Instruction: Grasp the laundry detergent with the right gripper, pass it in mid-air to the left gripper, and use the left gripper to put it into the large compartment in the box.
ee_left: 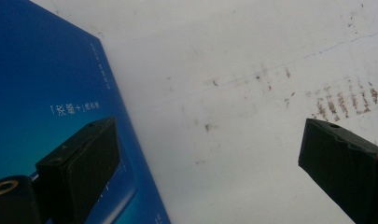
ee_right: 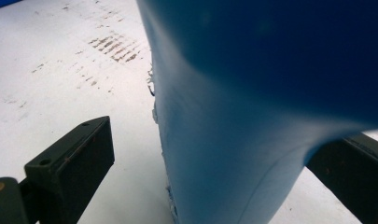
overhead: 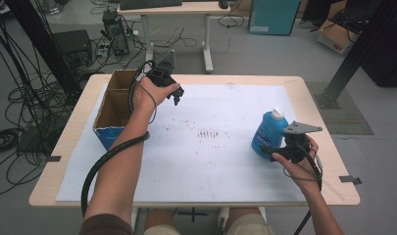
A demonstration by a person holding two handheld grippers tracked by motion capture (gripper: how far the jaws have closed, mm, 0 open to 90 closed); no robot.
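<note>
Right gripper point(overhead: 277, 152) at 4 o'clock, jaws wide astride the blue bottle point(overhead: 267, 133), grasp step pending—close next; left gripper point(overhead: 175, 94) wide, empty beside the box point(overhead: 109, 113).

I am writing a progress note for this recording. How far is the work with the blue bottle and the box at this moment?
Nothing looks finished: the blue bottle stands upright on the white sheet, far from the cardboard box. In hand: the right gripper has its jaws open on either side of the bottle, not yet closed. The left gripper hangs open beside the box. Probably left: closing on the bottle, lifting it and carrying it to the box.
</note>
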